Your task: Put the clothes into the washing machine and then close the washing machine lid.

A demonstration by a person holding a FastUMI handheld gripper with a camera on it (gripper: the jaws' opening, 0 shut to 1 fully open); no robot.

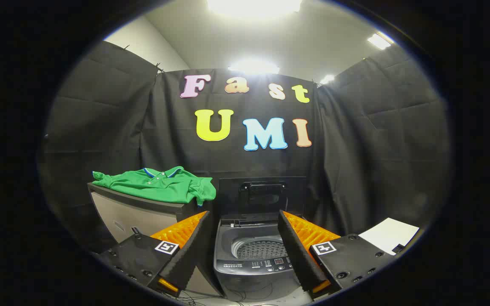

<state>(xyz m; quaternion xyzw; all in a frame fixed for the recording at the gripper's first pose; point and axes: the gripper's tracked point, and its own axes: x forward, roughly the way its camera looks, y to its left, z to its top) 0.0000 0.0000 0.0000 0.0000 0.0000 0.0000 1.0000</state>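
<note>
We hold the claw (245,250) spread wide and empty, fingers framing the washer (255,259) with its lid (262,195) up to receive the shirt (160,185), which lies untouched on the table (143,212) beyond the left finger.

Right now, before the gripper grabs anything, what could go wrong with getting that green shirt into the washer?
The gripper is open and holds nothing. The green shirt lies spread on a cabinet beside the washing machine; a pinch may catch one layer, leaving a sleeve trailing over the tub's rim. The raised lid stands behind the opening and could be knocked.
</note>
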